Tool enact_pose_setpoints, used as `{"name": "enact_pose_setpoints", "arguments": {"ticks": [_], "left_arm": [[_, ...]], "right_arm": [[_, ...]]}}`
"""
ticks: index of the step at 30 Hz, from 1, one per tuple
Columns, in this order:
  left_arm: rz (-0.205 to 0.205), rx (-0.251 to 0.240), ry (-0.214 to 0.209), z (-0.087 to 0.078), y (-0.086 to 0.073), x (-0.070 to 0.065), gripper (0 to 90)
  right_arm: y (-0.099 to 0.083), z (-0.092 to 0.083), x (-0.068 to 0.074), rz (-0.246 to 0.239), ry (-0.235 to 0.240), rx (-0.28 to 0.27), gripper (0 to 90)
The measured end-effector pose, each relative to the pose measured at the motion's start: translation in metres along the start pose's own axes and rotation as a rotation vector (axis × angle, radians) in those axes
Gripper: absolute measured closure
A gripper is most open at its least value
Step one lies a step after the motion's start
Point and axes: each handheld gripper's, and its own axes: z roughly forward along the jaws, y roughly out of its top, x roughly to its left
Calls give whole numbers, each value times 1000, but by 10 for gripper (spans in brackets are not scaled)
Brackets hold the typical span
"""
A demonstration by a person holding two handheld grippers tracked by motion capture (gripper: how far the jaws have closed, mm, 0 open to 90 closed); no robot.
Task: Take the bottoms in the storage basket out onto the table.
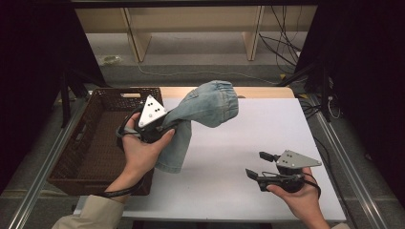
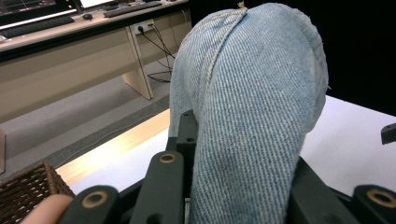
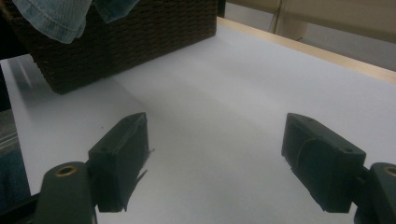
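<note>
A pair of light blue jeans (image 1: 205, 105) hangs bunched above the white table (image 1: 267, 124), just right of the brown wicker basket (image 1: 71, 157). My left gripper (image 1: 169, 128) is shut on the jeans, and one leg dangles below it toward the table. In the left gripper view the denim (image 2: 252, 116) bulges up between the black jaws of the left gripper (image 2: 243, 186). My right gripper (image 1: 256, 164) rests low near the table's front right, open with nothing between its jaws. The right gripper view shows that open gripper (image 3: 224, 158) over bare tabletop, with the jeans' hem (image 3: 60, 16) at top left.
The basket (image 3: 140, 42) stands at the table's left edge, its corner (image 2: 28, 191) close under my left hand. Beyond the table's wooden far edge (image 1: 229, 90) are a grey floor, desk legs and cables. Dark stands flank both sides.
</note>
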Motion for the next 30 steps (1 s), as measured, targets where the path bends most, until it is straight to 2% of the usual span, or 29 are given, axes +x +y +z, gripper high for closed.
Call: {"name": "enact_pose_setpoints", "arguments": {"ticks": [14,30], "left_arm": [[17,16,-16,8,-2,-7,740],[30,55,-38,17,-8,-15,740]], "right_arm": [[0,0,0,1,0,1,241],[0,0,0,2,0,0,241]]}}
